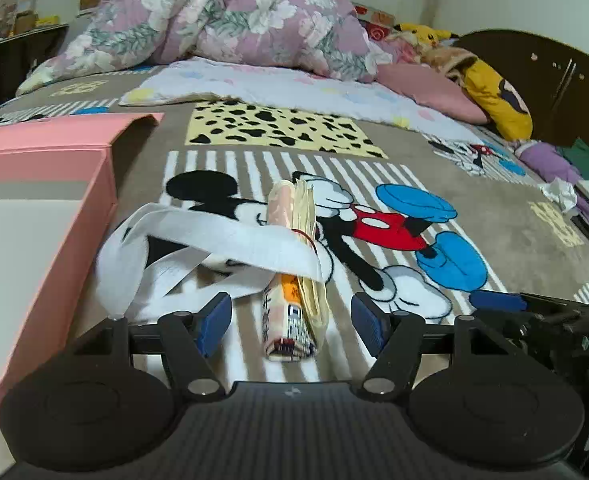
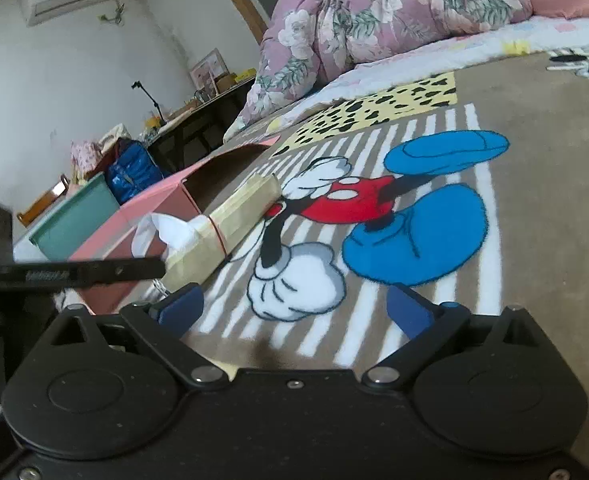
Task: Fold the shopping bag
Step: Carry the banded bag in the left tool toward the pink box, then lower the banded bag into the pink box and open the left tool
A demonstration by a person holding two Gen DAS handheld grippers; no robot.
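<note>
The shopping bag (image 1: 294, 264) lies on the Mickey Mouse blanket (image 1: 494, 184), folded into a narrow bundle held by a red rubber band (image 1: 308, 236). Its white handles (image 1: 198, 240) loop out to the left. My left gripper (image 1: 290, 322) is open, its blue pads on either side of the bundle's near end, not touching it. In the right wrist view the bundle (image 2: 230, 224) lies at left, beyond the left finger. My right gripper (image 2: 294, 312) is open and empty over the blanket (image 2: 534, 160). The other gripper's finger (image 2: 94, 270) crosses at left.
An open pink box (image 1: 42, 216) stands left of the bag, also seen in the right wrist view (image 2: 166, 200). A floral duvet (image 1: 222, 16), pillows and plush toys lie at the bed's far end. A green bin (image 2: 78, 220) and desk stand beyond the bed.
</note>
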